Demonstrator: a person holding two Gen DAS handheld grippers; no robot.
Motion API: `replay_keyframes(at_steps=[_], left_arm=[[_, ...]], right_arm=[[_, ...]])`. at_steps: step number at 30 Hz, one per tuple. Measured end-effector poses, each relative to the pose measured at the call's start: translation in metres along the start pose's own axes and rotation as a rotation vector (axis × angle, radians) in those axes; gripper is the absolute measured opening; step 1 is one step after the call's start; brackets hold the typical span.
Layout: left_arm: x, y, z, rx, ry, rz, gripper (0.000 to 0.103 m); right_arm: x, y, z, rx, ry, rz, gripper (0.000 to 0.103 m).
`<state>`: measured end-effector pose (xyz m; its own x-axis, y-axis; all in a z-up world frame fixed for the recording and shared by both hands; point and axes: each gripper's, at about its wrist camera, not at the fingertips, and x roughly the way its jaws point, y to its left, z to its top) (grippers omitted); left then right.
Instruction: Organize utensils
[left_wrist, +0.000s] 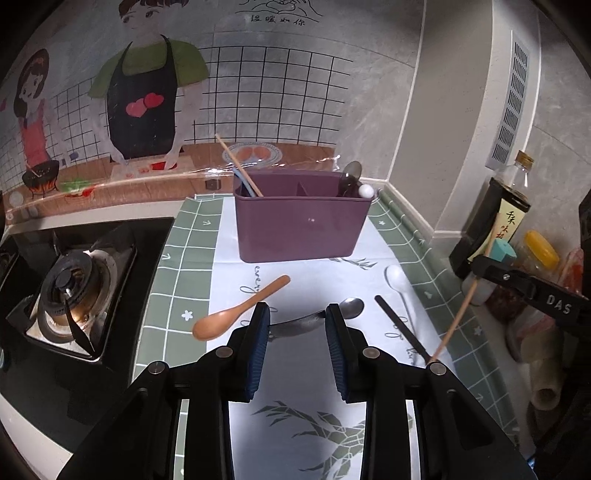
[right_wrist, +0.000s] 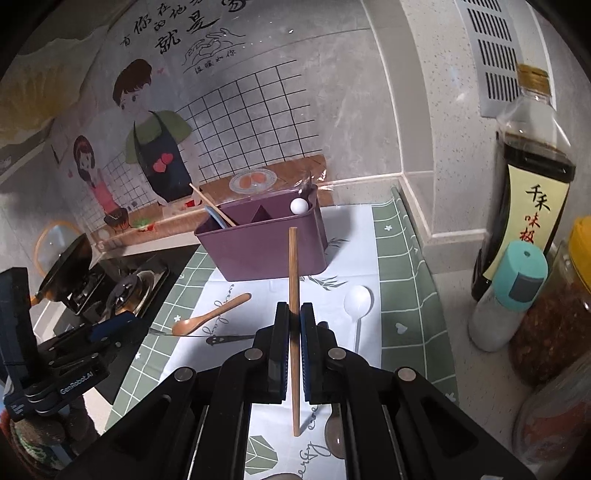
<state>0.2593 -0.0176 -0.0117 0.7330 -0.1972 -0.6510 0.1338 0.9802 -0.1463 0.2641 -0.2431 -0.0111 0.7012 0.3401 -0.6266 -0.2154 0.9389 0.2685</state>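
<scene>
A purple utensil caddy (left_wrist: 301, 225) stands on the mat and also shows in the right wrist view (right_wrist: 264, 245); it holds a wooden chopstick, a blue utensil, a dark spoon and a white-ended utensil. My left gripper (left_wrist: 297, 317) is open, its fingers either side of a metal spoon (left_wrist: 351, 307) lying on the mat. A wooden spoon (left_wrist: 236, 314), a white spoon (left_wrist: 397, 278) and a black chopstick (left_wrist: 400, 328) lie nearby. My right gripper (right_wrist: 294, 312) is shut on a wooden chopstick (right_wrist: 293, 266), held above the mat in front of the caddy.
A gas stove (left_wrist: 74, 291) is on the left. A soy sauce bottle (right_wrist: 532, 173), a teal-capped shaker (right_wrist: 513, 295) and jars (right_wrist: 557, 317) stand at the right by the wall. The patterned mat (left_wrist: 295, 413) covers the counter.
</scene>
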Motion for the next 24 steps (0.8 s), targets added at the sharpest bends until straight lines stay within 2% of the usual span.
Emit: replay_keyframes(at_steps=[13, 14, 15, 16, 21, 24], left_arm=[[-0.008, 0.016, 0.01, -0.043, -0.019, 0.001, 0.03], [-0.008, 0.016, 0.012, -0.042, -0.022, 0.0, 0.028], [-0.009, 0.016, 0.013, -0.039, -0.026, 0.002, 0.011], [-0.01, 0.016, 0.016, -0.033, -0.026, 0.004, 0.007], [-0.013, 0.017, 0.025, -0.012, -0.048, -0.002, 0.005], [-0.01, 0.024, 0.025, -0.034, -0.032, -0.018, 0.004]], right_arm=[[0.008, 0.016, 0.003, -0.044, 0.008, -0.012, 0.005], [0.01, 0.017, 0.004, -0.048, 0.009, -0.014, 0.005], [0.01, 0.018, 0.004, -0.051, 0.009, -0.017, 0.005], [0.011, 0.019, 0.006, -0.056, 0.008, -0.021, 0.005], [0.015, 0.027, 0.012, -0.075, 0.0, -0.021, 0.005], [0.018, 0.03, 0.013, -0.081, 0.005, -0.018, 0.005]])
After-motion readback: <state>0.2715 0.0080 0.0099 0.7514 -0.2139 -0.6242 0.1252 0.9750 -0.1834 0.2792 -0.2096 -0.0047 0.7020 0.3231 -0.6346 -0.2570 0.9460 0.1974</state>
